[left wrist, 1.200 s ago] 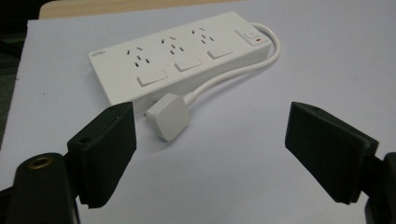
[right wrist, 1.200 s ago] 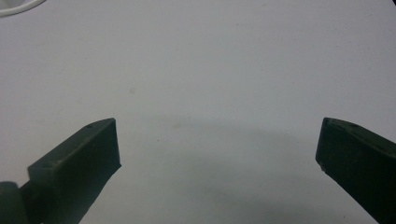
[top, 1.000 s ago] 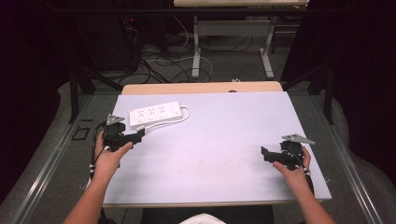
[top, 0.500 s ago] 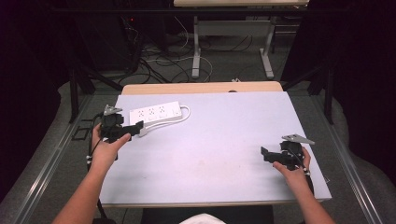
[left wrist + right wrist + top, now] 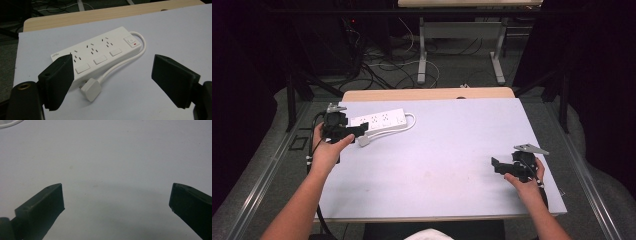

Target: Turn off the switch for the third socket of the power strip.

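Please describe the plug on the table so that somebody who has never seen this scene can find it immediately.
Look at the far left part of the pale table, where a white power strip lies. A white cord loops from its switch end back along its near side. The plug is the flat white block at the cord's end, lying between the open left gripper jaws.

Glossy white plastic power strip (image 5: 95, 56), matt pale table sheet (image 5: 452, 150), light wood table edge (image 5: 427, 94), matt black hand-held gripper pads (image 5: 58, 80)

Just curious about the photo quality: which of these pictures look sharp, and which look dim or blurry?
High view: sheet bright, surroundings dark. Left gripper view: power strip crisp, claw pads softer. Right gripper view: dim, soft, a faint shadow on the sheet.
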{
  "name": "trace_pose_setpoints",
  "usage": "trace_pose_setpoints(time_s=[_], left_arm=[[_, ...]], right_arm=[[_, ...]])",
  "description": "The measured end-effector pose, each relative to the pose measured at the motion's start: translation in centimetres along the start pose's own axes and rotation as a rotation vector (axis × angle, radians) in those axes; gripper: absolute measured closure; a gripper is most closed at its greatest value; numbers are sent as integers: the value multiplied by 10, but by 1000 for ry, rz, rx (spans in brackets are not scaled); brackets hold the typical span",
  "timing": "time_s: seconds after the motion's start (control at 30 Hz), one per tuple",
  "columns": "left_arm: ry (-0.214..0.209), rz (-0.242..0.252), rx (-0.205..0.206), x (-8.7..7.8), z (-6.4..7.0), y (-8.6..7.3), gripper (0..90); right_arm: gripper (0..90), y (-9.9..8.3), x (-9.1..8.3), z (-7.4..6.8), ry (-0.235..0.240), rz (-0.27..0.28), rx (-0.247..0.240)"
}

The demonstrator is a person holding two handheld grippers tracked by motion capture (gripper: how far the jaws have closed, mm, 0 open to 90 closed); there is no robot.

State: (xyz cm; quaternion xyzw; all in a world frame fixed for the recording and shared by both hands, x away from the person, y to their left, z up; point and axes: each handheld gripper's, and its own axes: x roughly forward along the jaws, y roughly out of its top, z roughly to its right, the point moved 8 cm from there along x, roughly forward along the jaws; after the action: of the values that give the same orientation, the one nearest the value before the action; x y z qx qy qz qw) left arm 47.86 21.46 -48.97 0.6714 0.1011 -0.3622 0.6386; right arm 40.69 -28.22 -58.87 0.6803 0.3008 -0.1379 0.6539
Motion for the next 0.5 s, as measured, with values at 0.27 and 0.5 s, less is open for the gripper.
trace_pose_setpoints(time_s=[0.27, 0.5], left_arm=[[4, -8, -2, 4, 1, 9, 188], [15, -24, -21, 10, -2, 15, 191]], right_arm=[[0, 0, 0, 1, 0, 0, -1], [0, -1, 0, 0, 2, -3, 4]])
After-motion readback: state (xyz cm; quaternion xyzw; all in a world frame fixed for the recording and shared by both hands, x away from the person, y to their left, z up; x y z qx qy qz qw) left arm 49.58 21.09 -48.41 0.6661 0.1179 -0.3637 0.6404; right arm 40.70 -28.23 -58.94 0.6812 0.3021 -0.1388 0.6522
